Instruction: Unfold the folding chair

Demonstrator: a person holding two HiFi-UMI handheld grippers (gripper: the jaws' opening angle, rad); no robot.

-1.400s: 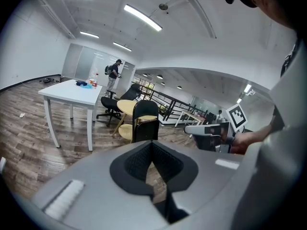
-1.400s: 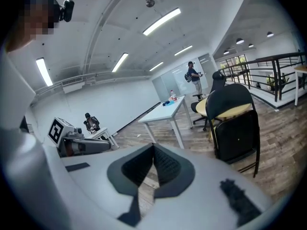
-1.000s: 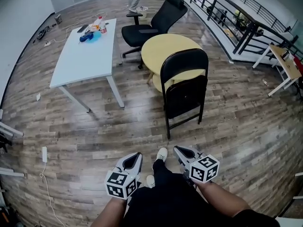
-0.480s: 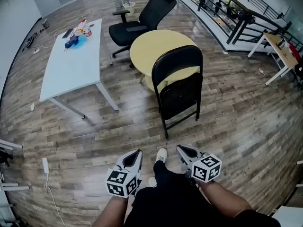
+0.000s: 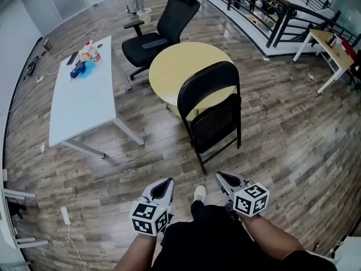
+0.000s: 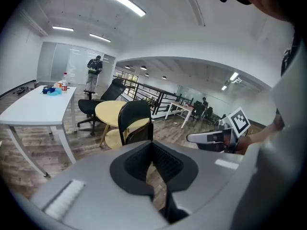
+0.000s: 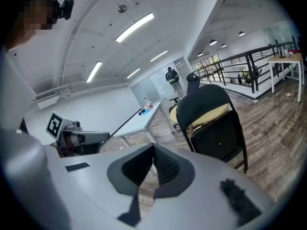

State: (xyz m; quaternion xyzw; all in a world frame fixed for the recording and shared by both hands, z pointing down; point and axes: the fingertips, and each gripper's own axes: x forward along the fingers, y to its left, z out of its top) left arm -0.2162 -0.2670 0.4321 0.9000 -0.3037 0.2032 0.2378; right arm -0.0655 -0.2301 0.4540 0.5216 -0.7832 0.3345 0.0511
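— Where do we stand with the tools?

— Our left tool [image 5: 166,184] has its jaws pressed together on nothing, and so has our right tool [image 5: 221,177]. In each gripper view the ribbed pads [image 6: 165,159] meet with only air past them. We hold both low, side by side, tips aimed forward.

— And the folding chair [image 5: 208,79]?

— Straight ahead of the tips, well apart from both tools, standing on the wooden floor [image 5: 282,134]. Its seat [image 5: 216,122] is flipped up flat against the frame, so we judge it fully folded. Beyond it from the tools sits a round yellow surface [image 5: 183,66]; we cannot tell whether the chair leans on it.

— So nothing of the job is done?

— Nothing, as far as we see. We have not touched the chair. What is left, we think, is to close the gap, spread the jaws, take the frame with one tool and the seat's edge with the other, and swing the seat down until the legs splay.
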